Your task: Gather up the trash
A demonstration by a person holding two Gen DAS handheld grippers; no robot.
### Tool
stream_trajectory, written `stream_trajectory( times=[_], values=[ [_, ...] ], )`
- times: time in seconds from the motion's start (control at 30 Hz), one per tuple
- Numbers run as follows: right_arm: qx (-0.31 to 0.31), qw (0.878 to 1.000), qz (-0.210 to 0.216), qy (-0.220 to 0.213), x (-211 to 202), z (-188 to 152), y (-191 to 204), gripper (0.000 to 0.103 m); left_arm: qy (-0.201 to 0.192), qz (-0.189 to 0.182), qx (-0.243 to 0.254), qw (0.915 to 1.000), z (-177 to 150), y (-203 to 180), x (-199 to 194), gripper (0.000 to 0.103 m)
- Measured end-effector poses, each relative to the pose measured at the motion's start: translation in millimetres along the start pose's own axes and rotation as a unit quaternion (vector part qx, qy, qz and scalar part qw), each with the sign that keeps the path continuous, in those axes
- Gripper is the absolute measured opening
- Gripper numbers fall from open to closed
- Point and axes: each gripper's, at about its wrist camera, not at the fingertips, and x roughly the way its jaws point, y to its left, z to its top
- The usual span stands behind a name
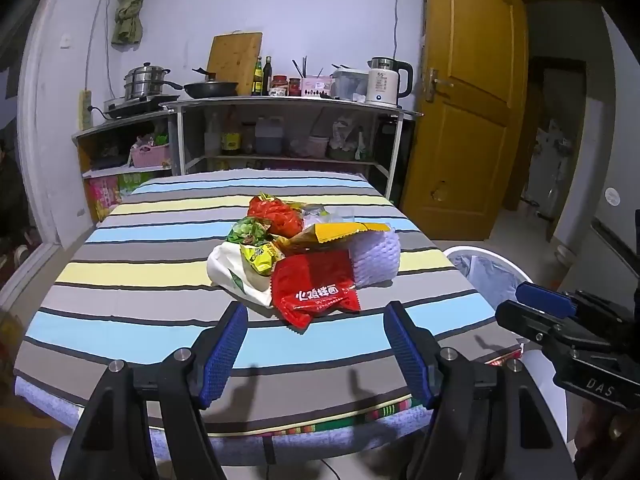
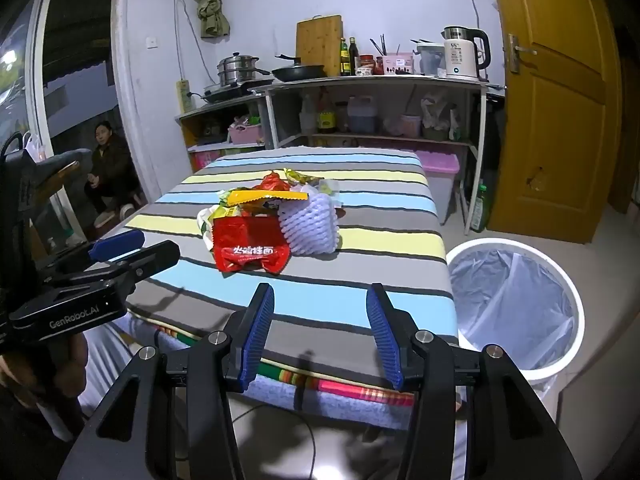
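A pile of trash lies mid-table: a red noodle wrapper (image 1: 314, 292) (image 2: 250, 248) at the front, a white foam fruit net (image 1: 376, 258) (image 2: 310, 226) to its right, a yellow wrapper (image 1: 340, 234) (image 2: 264, 198), green and red packets (image 1: 262, 236) and a white bag (image 1: 232, 270) behind. My left gripper (image 1: 316, 350) is open and empty, near the table's front edge, short of the red wrapper. My right gripper (image 2: 320, 332) is open and empty over the front edge. Each gripper shows in the other's view: the right one (image 1: 560, 320), the left one (image 2: 120, 256).
The table wears a striped cloth (image 1: 160, 272) (image 2: 384, 240). A white bin with a clear liner (image 2: 516, 300) (image 1: 486, 270) stands on the floor right of the table. Kitchen shelves (image 1: 280, 128) stand behind, a wooden door (image 1: 464, 100) at right. A person sits at far left (image 2: 106, 160).
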Motion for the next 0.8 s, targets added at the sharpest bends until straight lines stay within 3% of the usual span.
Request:
stream_trajectory(
  times=[0.8],
  values=[
    [-0.002, 1.000, 0.001, 0.003, 0, 2, 3, 0.049, -0.011, -0.017, -0.015, 0.9997, -2, 10, -7, 0.070]
  ],
)
